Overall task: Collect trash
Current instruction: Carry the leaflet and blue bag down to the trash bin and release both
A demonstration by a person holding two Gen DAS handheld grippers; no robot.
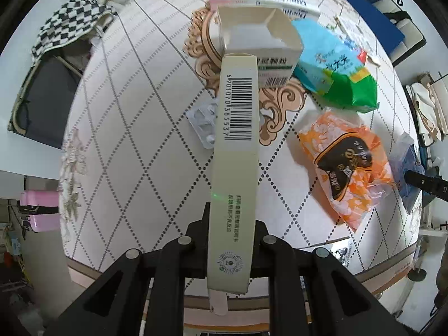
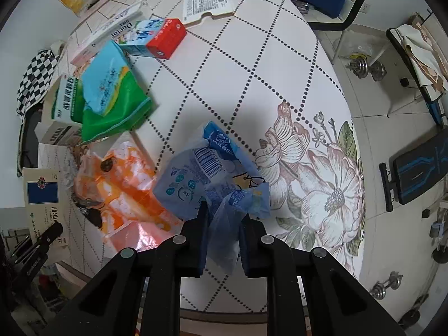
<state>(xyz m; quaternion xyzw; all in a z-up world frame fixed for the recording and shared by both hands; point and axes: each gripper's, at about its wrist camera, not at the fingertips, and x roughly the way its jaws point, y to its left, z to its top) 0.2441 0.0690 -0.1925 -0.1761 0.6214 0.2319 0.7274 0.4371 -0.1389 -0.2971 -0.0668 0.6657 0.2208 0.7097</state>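
Our left gripper (image 1: 231, 224) clamps a cream carton (image 1: 235, 151) mid-frame; our right gripper (image 2: 224, 224) pinches a blue wrapper (image 2: 207, 173) at lower centre.

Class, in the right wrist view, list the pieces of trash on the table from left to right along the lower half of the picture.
Blue-and-cream box → orange wrapper → pale blue plastic bag, pinched in the right tongs.

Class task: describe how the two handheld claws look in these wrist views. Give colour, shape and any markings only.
Both look alike. The left claw and the right claw are matte black, with two flat fingers ahead of angular black link bars. Each bar carries a round silver-grey pivot pin, four per claw, and the outer bars have triangular cut-outs. No cables, printed markings or sleeves are visible.
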